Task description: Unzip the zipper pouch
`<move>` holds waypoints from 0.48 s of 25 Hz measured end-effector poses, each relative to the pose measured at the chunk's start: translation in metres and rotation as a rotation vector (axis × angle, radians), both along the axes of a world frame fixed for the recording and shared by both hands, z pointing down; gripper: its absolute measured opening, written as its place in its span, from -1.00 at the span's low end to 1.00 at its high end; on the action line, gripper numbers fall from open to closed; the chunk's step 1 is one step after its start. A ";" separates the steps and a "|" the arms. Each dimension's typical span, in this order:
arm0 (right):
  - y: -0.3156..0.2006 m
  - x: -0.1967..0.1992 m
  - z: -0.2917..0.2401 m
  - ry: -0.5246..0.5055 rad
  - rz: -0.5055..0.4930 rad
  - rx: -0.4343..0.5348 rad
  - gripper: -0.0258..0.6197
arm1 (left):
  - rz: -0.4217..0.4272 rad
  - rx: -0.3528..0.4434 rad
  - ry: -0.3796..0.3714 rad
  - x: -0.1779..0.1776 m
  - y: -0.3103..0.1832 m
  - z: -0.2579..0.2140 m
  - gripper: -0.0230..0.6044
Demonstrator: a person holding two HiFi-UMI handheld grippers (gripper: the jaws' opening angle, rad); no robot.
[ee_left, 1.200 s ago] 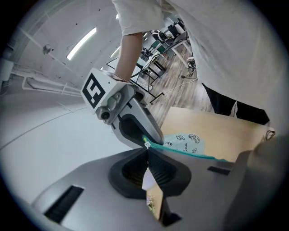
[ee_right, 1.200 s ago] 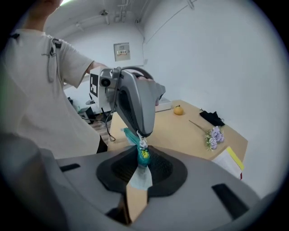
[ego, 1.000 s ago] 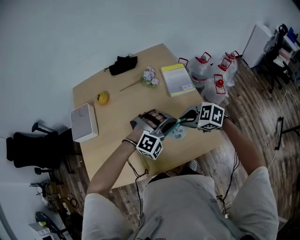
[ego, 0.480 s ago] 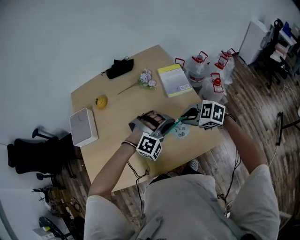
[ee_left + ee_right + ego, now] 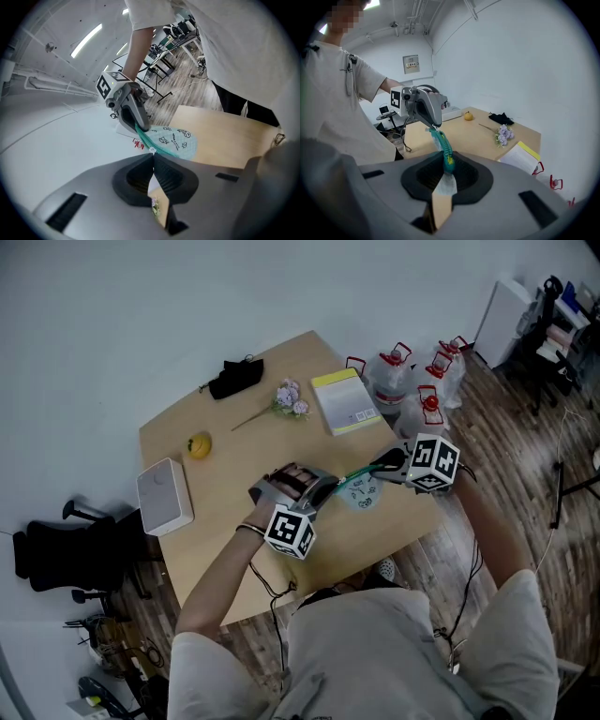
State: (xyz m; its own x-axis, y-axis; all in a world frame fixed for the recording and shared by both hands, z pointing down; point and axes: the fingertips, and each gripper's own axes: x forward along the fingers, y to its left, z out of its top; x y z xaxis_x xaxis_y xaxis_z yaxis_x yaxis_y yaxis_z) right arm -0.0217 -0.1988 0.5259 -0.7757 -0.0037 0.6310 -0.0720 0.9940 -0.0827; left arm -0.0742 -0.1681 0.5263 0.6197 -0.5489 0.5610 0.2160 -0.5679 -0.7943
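Head view: left tongs [image 5: 324,491] and right tongs [image 5: 379,469] clamp opposite zipper pouch [image 5: 360,492] ends.

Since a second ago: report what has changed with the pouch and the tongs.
The right tongs moved rightward in the head view, away from the left tongs, drawing the pouch out between them. Both pairs stay clamped on the pouch, one at each end. The flowers, notebook and white box lie as before.
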 end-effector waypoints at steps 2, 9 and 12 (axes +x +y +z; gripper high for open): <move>-0.002 0.003 0.000 0.001 0.006 0.002 -0.75 | 0.003 0.007 -0.005 -0.002 -0.001 0.001 -0.86; -0.012 0.013 -0.001 0.006 0.046 0.013 -0.76 | -0.012 -0.004 -0.002 -0.010 -0.007 0.002 -0.85; -0.019 0.017 -0.003 0.006 0.067 0.028 -0.76 | -0.025 -0.003 -0.009 -0.018 -0.010 0.004 -0.85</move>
